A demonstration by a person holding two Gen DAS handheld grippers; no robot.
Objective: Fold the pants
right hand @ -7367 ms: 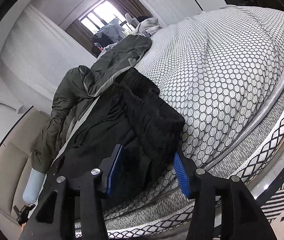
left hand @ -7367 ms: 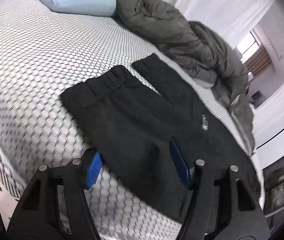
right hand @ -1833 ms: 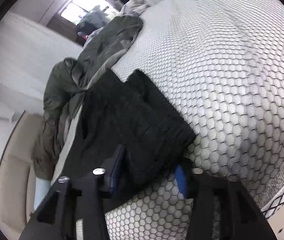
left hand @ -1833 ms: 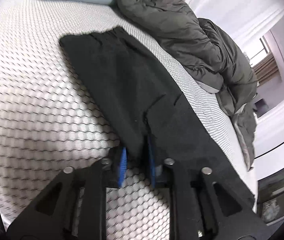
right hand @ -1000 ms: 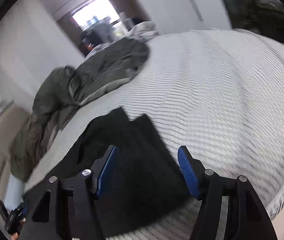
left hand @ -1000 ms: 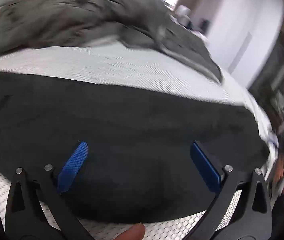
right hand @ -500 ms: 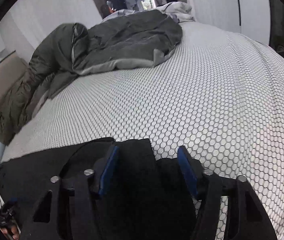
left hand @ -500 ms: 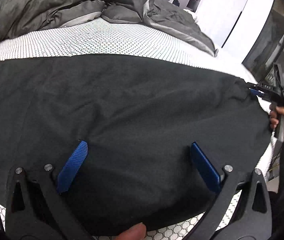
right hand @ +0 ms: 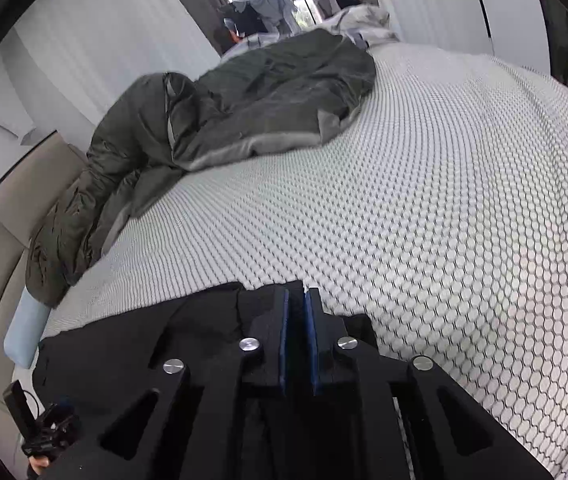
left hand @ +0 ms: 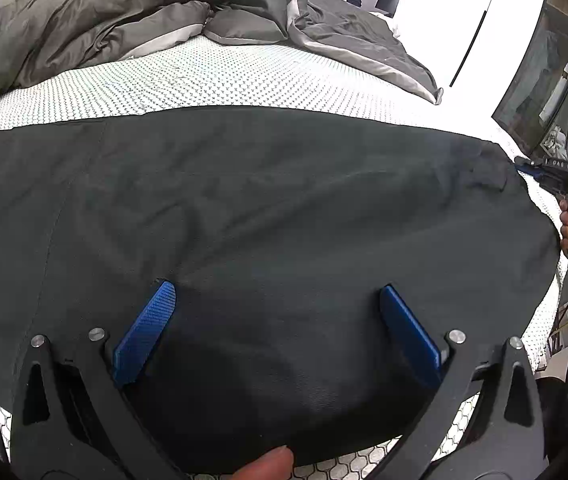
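The black pants [left hand: 268, 208] lie flat along the near edge of the bed, folded lengthwise. My left gripper [left hand: 280, 300] is open, its blue pads wide apart just over the near edge of the cloth. My right gripper [right hand: 296, 300] is shut on the far corner of the pants [right hand: 200, 320] at their right end. The right gripper also shows in the left wrist view [left hand: 555, 176], at the right end of the pants.
A rumpled grey duvet [left hand: 188, 12] lies across the back of the bed; it also shows in the right wrist view [right hand: 260, 96]. The mattress has a white hexagon-pattern cover [right hand: 443, 208]. A light blue pillow [right hand: 24, 328] lies at the far left.
My right gripper has closed from open onto the corner of the pants. My left gripper stays open over the near edge, and the view has steadied.
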